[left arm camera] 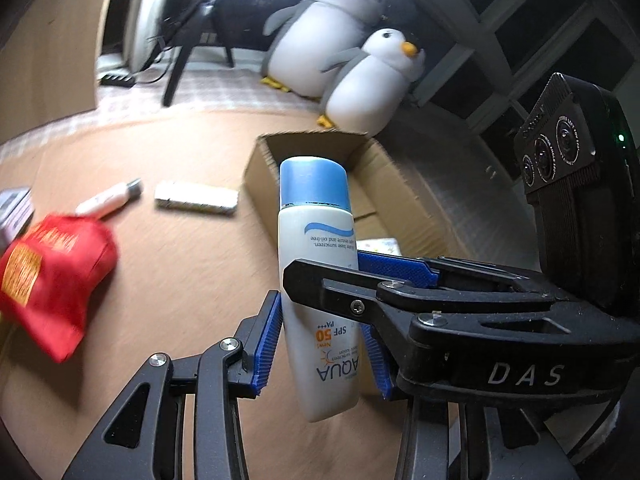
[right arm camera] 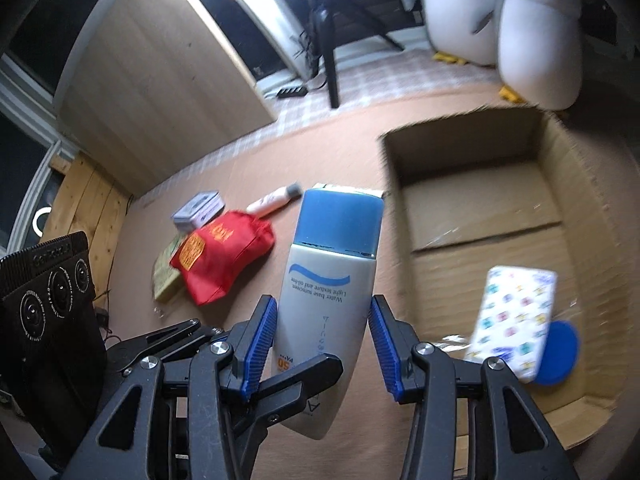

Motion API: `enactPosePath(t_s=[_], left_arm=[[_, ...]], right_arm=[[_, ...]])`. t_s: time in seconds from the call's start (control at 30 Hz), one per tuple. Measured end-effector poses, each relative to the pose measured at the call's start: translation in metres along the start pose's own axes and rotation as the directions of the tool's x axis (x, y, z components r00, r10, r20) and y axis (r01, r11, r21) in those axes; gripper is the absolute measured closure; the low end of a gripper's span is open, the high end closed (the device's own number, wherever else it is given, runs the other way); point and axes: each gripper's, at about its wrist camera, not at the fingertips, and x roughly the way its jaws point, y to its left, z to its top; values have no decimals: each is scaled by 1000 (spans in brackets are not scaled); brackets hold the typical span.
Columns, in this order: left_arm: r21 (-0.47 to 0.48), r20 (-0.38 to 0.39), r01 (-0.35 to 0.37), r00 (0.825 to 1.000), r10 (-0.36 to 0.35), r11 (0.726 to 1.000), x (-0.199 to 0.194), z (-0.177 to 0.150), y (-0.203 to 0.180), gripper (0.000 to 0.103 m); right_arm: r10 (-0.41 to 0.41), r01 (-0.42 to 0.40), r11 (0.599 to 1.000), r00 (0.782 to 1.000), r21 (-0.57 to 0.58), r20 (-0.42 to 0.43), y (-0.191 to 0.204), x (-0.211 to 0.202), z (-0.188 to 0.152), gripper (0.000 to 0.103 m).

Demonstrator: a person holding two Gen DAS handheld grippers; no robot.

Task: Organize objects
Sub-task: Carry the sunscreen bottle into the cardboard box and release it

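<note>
Both hand-held grippers clamp one sunscreen bottle (left arm camera: pixel 316 280): left (left arm camera: pixel 320 340) low, right (left arm camera: pixel 320 280) crossing. Right view: bottle (right arm camera: pixel 328 280) above table, beside box (right arm camera: pixel 560 208); carry level, lower inside, release together

The sunscreen bottle (right arm camera: pixel 326 300) was white with a blue cap; the pouch (right arm camera: pixel 222 256) red with gold print; the box (right arm camera: pixel 500 216) brown; the penguins (left arm camera: pixel 340 56) white and grey.

Smooth, glossy plastic on the bottle (left arm camera: pixel 316 280), matt blue cap (right arm camera: pixel 340 224). Plain corrugated cardboard for the box (right arm camera: pixel 560 184). Red cloth pouch (right arm camera: pixel 224 256), softly creased. Ribbed blue pads (right arm camera: pixel 260 344) on matt black plastic. Plush penguins (left arm camera: pixel 320 36).
</note>
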Motion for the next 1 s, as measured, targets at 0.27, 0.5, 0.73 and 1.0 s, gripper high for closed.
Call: enactPosePath(t_s=[0.27, 0.5, 0.73, 1.0], left_arm=[[23, 6, 2, 1000, -2, 1000, 31, 29, -34, 60], [24, 2, -6, 1000, 6, 1000, 58, 47, -46, 60], [14, -23, -18, 1000, 18, 1000, 81, 53, -43, 60], [20, -39, -32, 999, 33, 999, 94, 57, -37, 60]], right_arm=[[-43, 43, 999, 999, 9, 32, -36, -16, 22, 60], [-57, 56, 998, 998, 25, 34, -61, -18, 36, 60], [-70, 69, 997, 997, 30, 14, -73, -7, 41, 60], [-75, 75, 997, 997, 36, -2, -84, 2, 46, 60]])
